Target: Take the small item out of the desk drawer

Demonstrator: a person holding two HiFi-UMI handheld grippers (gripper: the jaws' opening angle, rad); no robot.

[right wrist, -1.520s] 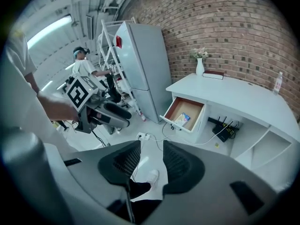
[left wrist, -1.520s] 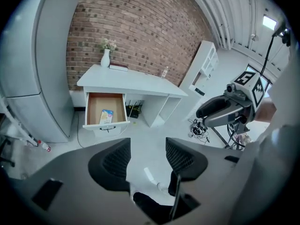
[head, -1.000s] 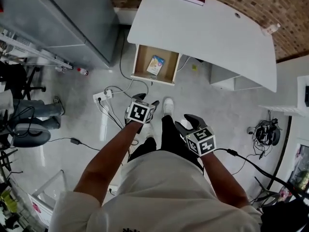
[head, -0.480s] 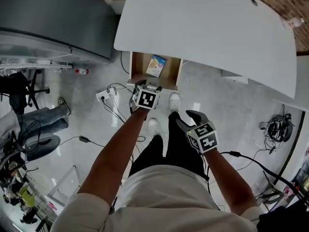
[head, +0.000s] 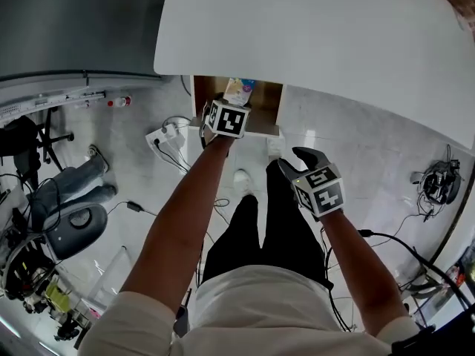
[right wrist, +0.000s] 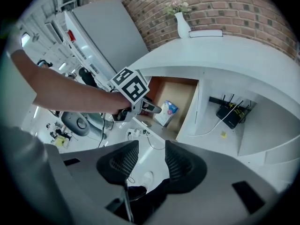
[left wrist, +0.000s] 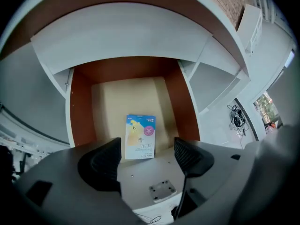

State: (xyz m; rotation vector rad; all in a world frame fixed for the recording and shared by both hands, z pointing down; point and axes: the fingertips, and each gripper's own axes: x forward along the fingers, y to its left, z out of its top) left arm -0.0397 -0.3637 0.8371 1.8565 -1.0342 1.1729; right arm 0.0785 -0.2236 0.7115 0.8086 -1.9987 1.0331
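The left tongs (left wrist: 146, 154) have come down to the open wooden drawer (left wrist: 79, 111) under the white tabletop (head: 319, 43), and their empty jaws have just been opening wider, so a grab looks close. The small flat packet (left wrist: 139, 137), blue and yellow, lies on the drawer's pale floor. The right tongs (right wrist: 146, 162) hang back open and empty, jaws just closing slightly.
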